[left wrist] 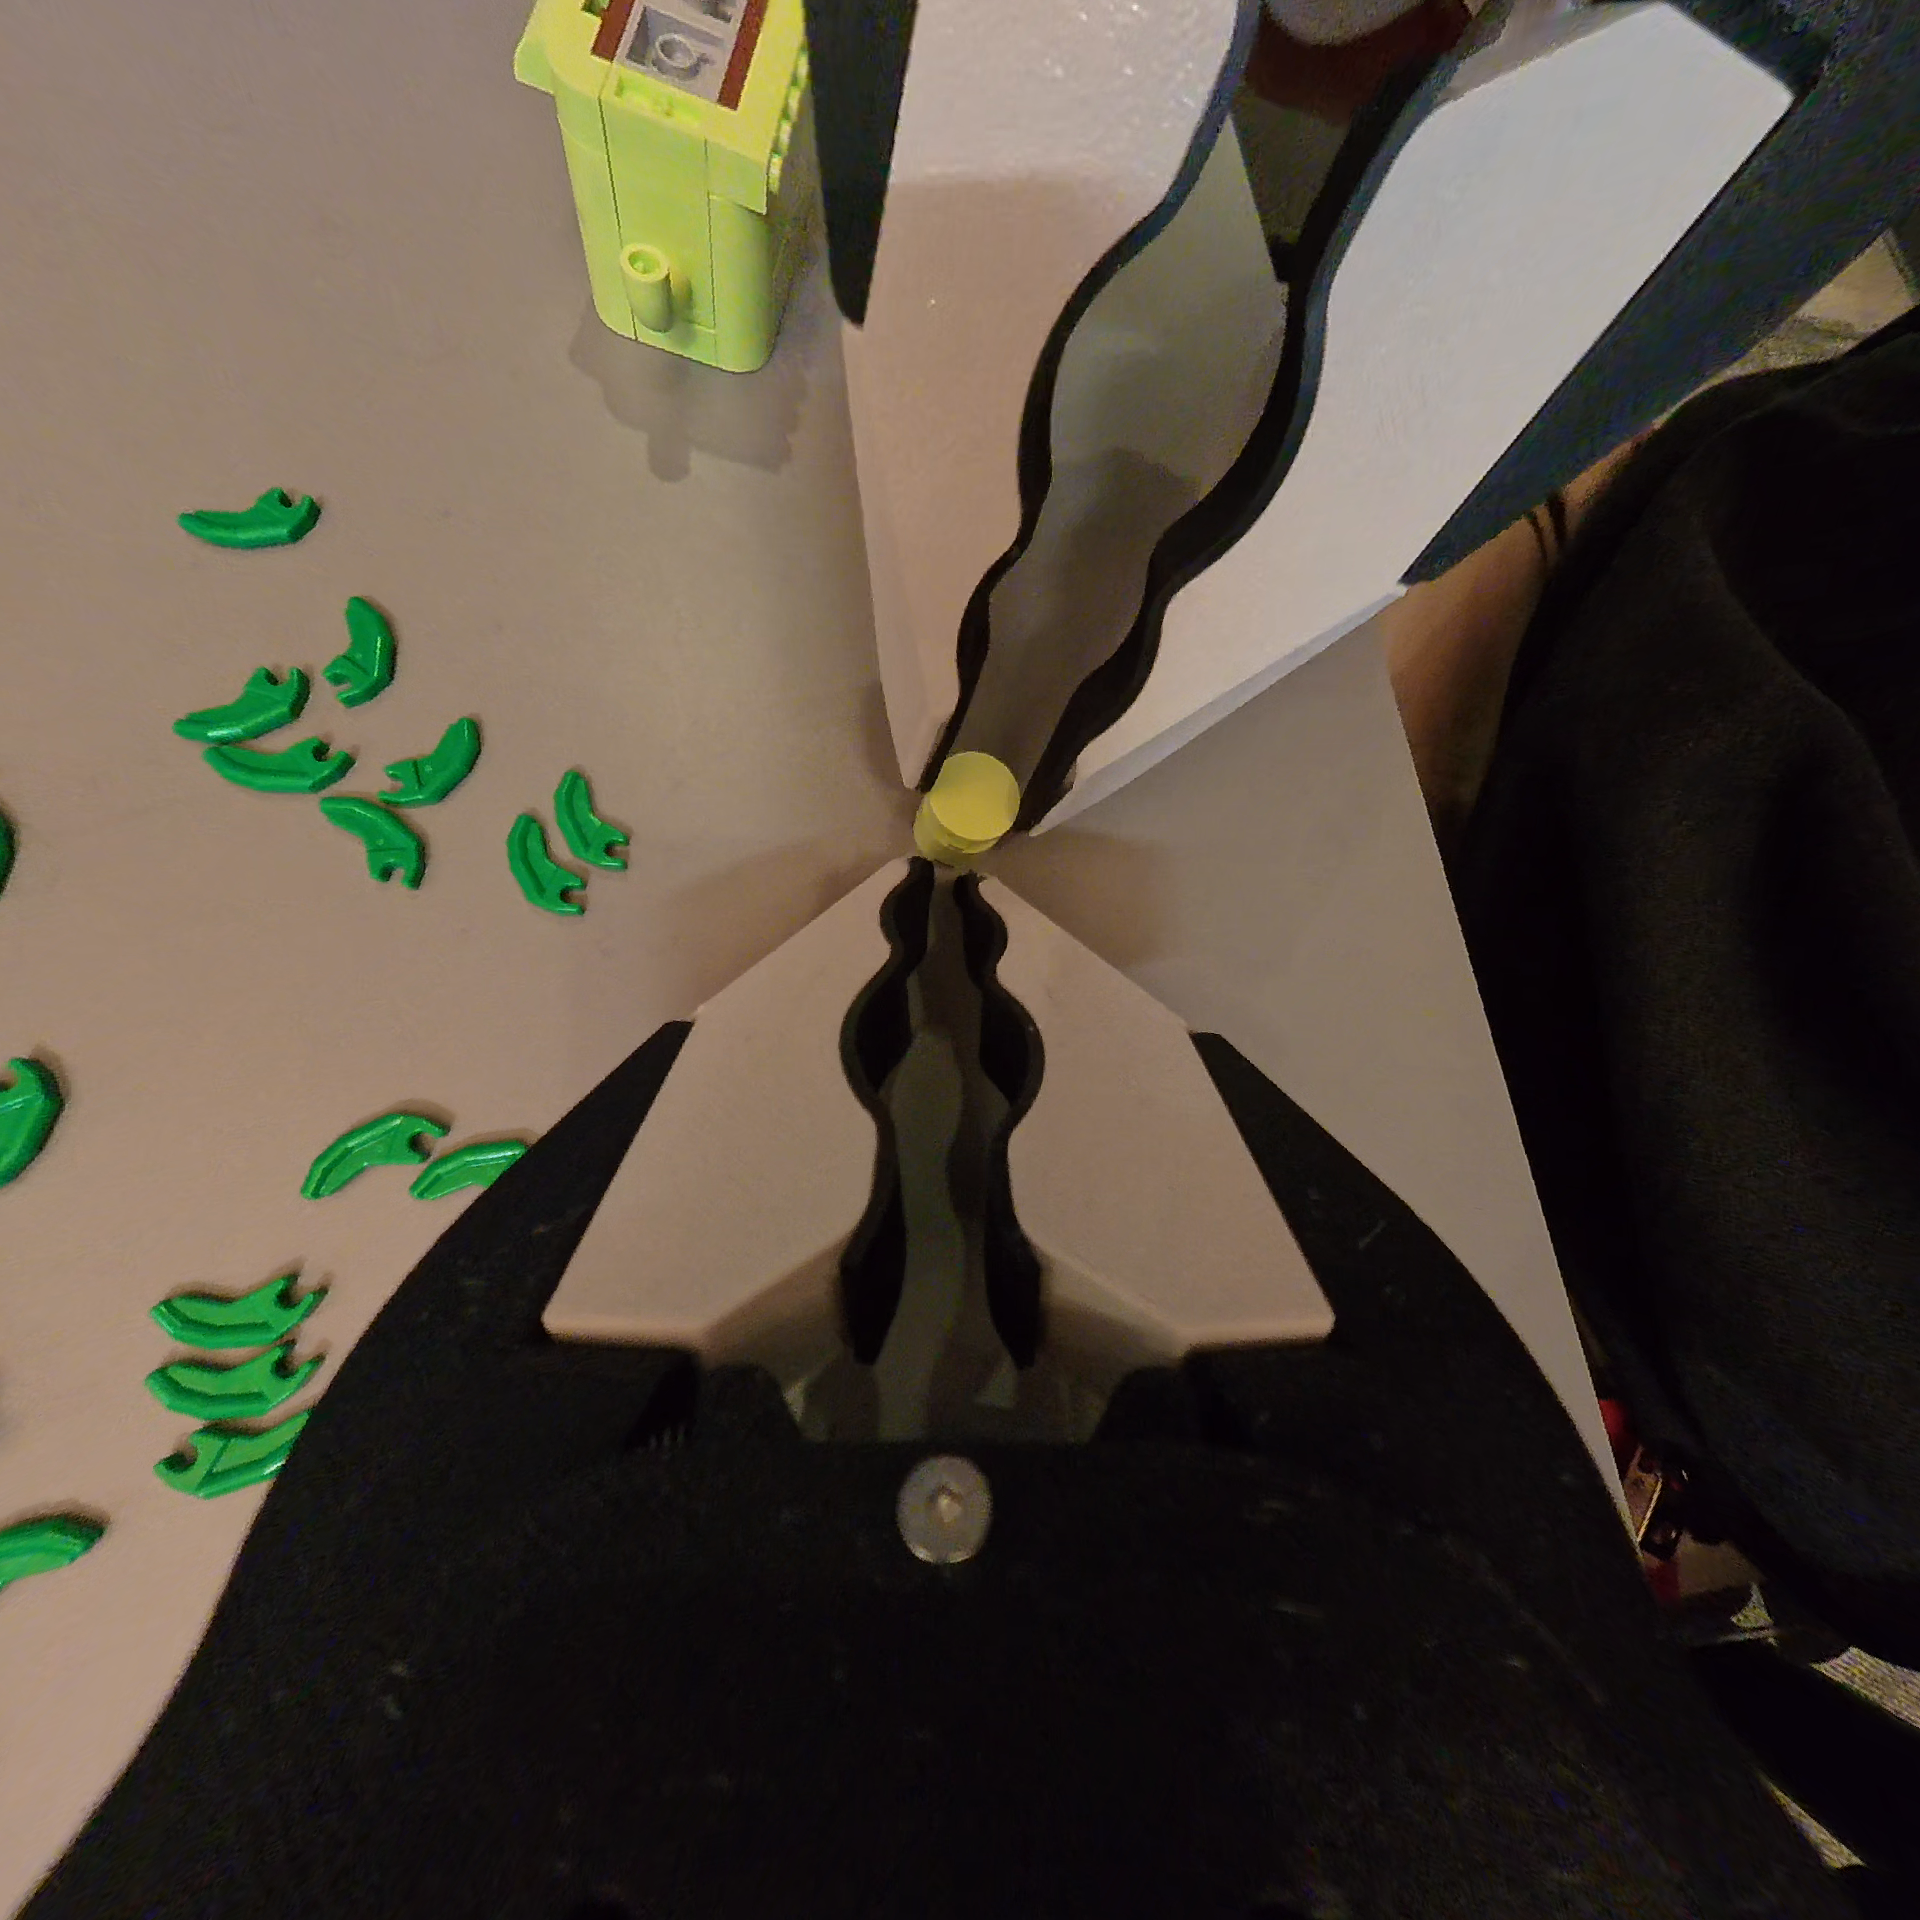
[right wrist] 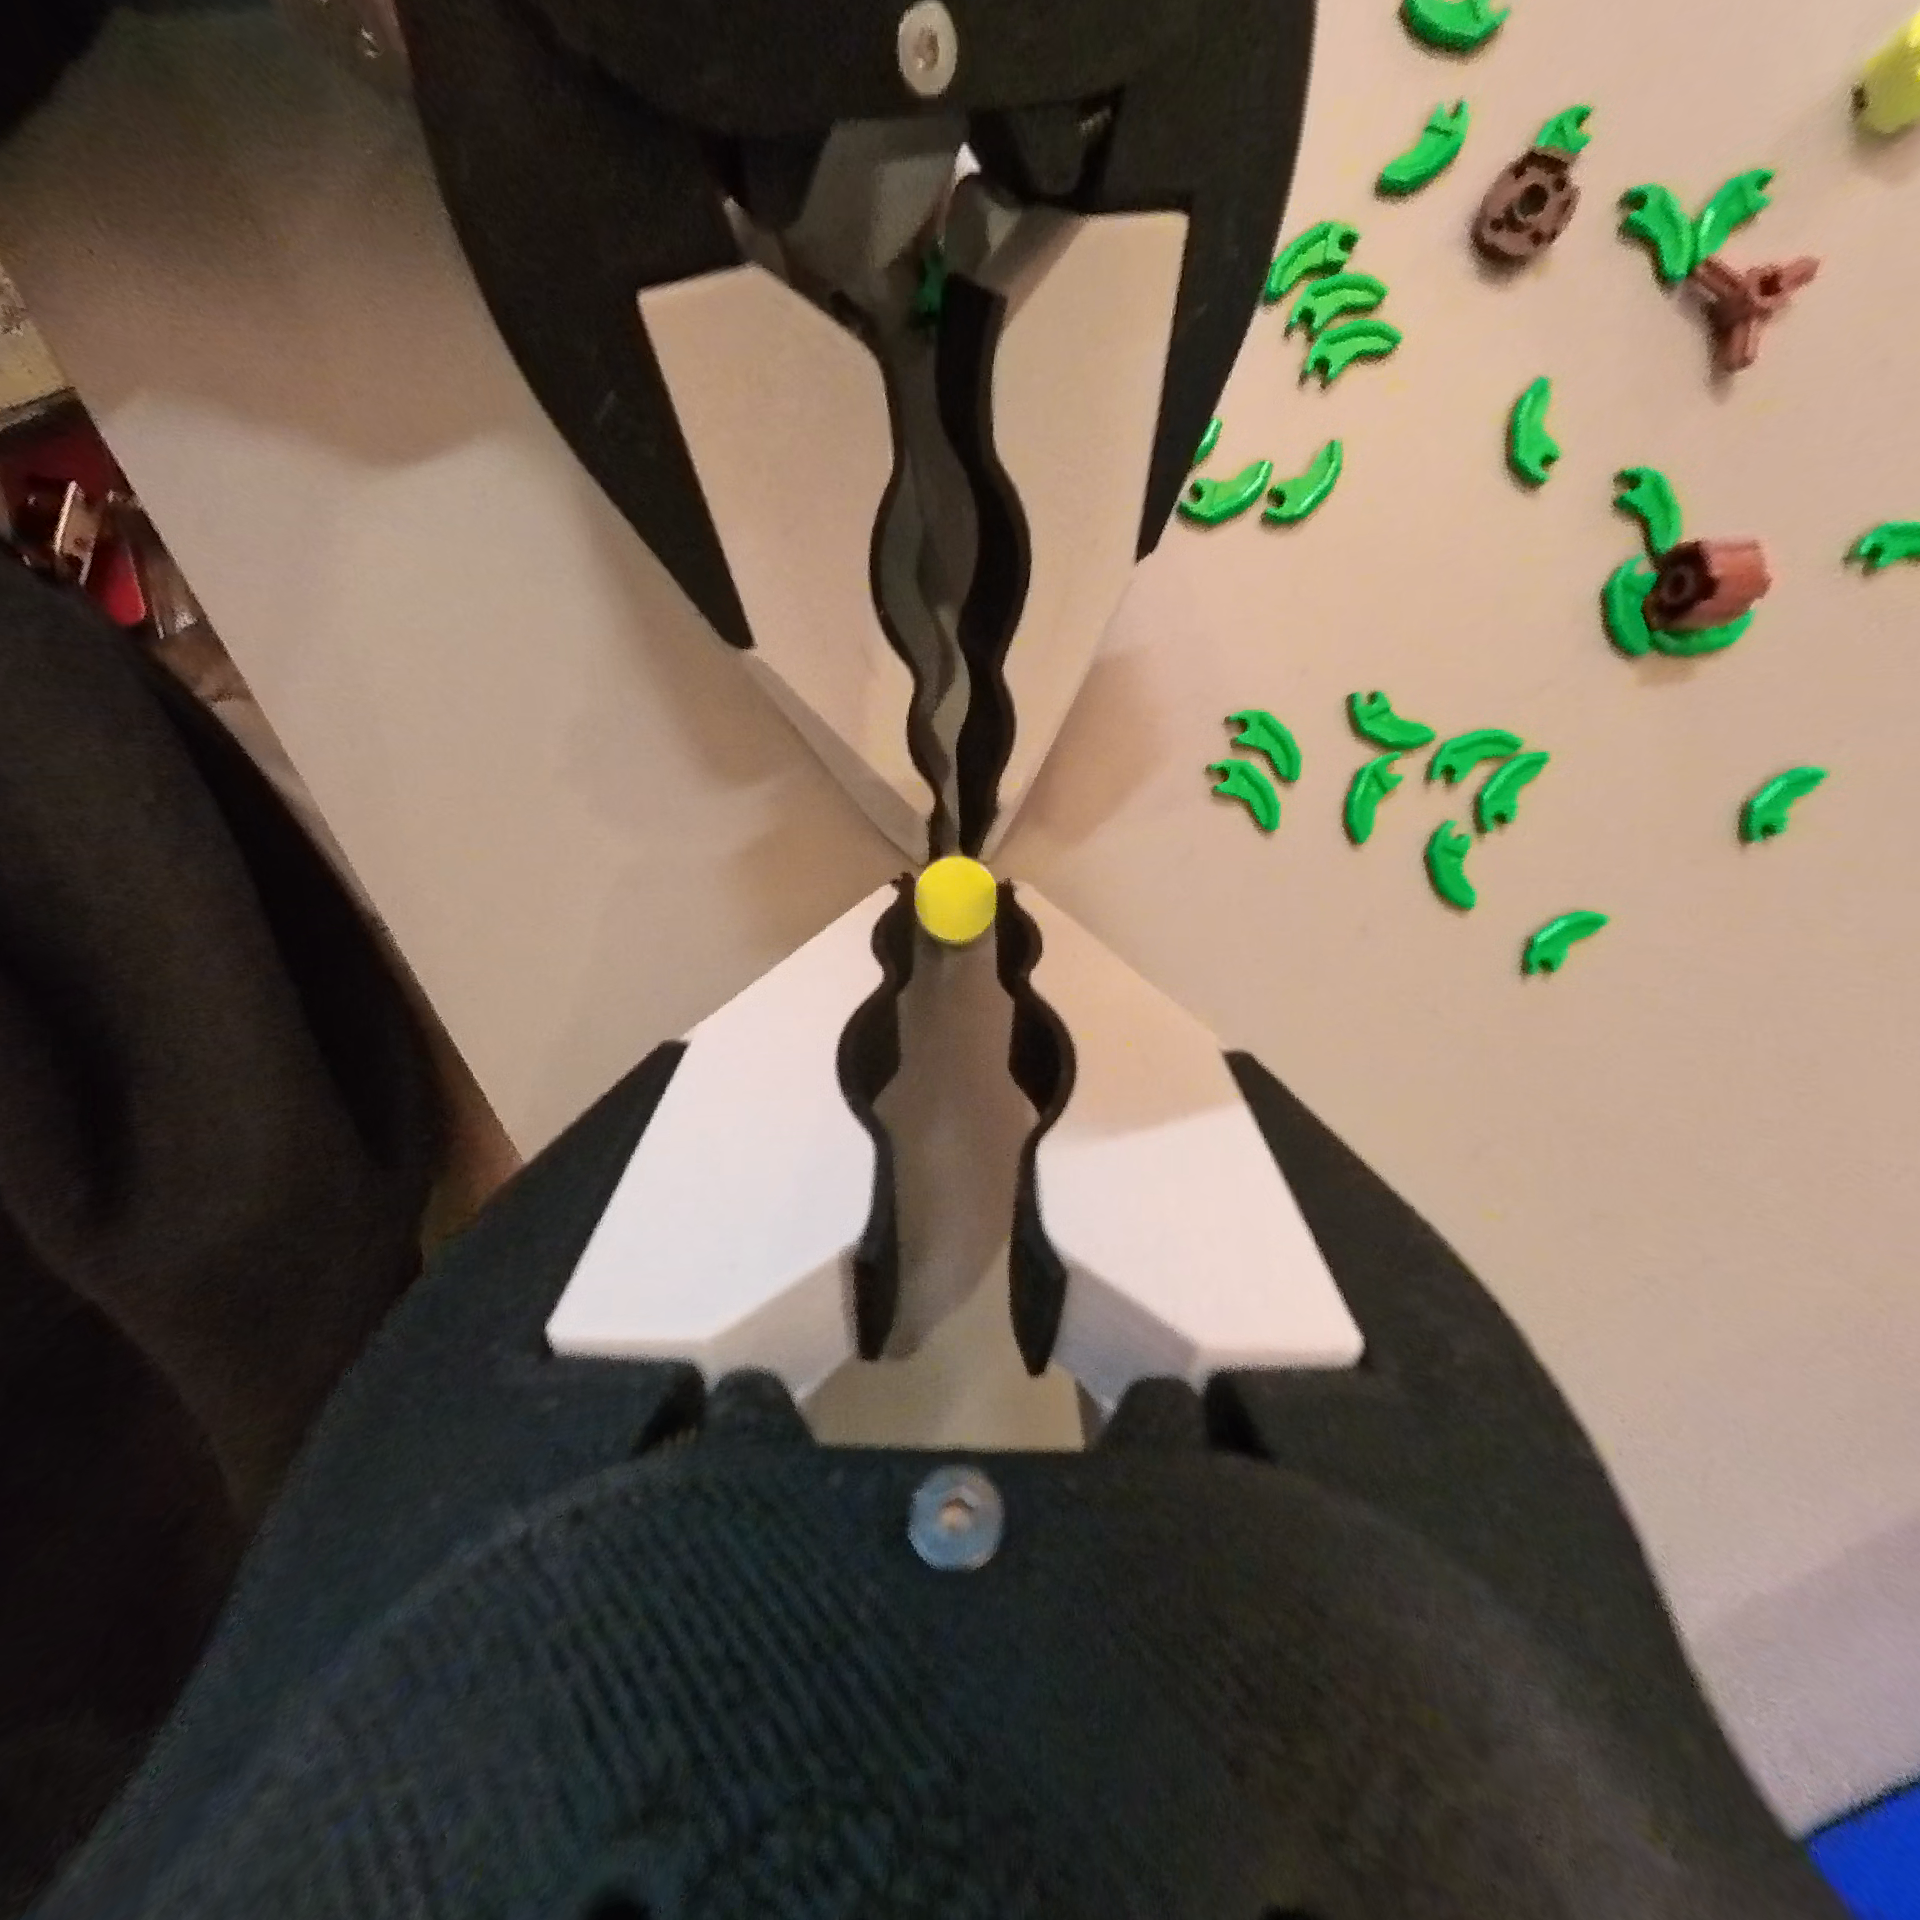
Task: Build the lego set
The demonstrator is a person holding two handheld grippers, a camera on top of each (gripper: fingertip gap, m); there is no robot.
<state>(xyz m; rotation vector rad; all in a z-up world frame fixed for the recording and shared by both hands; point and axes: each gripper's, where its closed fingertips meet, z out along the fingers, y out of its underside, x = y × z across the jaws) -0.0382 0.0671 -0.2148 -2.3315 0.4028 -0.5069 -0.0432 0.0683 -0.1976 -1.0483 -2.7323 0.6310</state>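
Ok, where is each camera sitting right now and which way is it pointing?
Left wrist view: on the left gripper, looking down along its fingers at the table, green leaf pieces and a lime brick block; the right gripper enters opposite, with a dark sleeve.
Right wrist view: on the right gripper, facing the left gripper tip to tip, brown stem pieces and leaves to the side.
Shared: the small yellow-green round piece pinched where both sets of fingers meet.
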